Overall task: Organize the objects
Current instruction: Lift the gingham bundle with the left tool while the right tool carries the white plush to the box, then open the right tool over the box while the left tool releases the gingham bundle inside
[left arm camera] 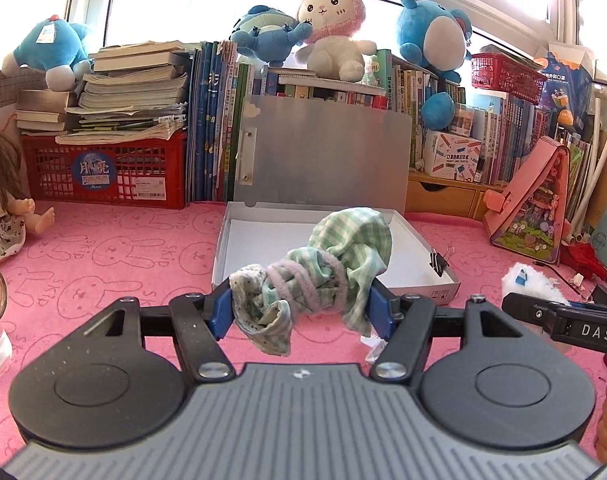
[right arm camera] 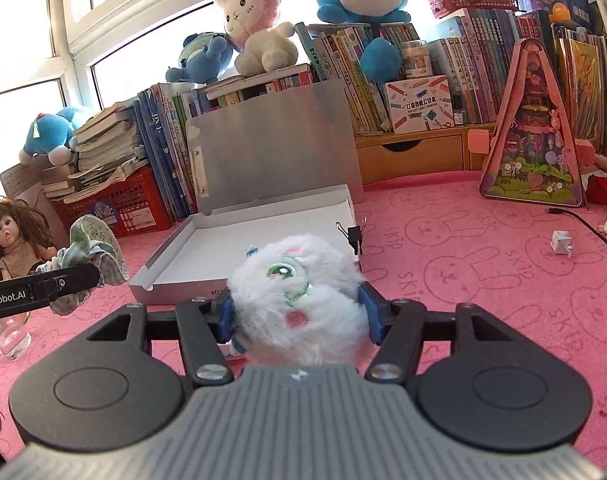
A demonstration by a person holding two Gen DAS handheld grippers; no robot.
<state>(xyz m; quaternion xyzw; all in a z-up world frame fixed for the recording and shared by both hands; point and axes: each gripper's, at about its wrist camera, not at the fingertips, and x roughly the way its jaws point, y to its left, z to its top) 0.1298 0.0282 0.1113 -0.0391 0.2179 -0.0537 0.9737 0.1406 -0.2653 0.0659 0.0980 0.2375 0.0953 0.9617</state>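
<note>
Left wrist view: a crumpled green checked cloth bundle (left arm camera: 327, 268) is clamped by the left gripper (left arm camera: 303, 308) before the shallow white cardboard box (left arm camera: 443, 292). A fluffy white plush (right arm camera: 299, 300) is squeezed by the right gripper (right arm camera: 299, 316).

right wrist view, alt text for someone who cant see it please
The right gripper holds a fluffy white toy just in front of an open white box on a pink mat. At the left edge, the left gripper holds a green checked cloth.

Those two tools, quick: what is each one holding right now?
Left tool: closed on a bundle of green checked cloth.
Right tool: closed on a fluffy white toy.
</note>
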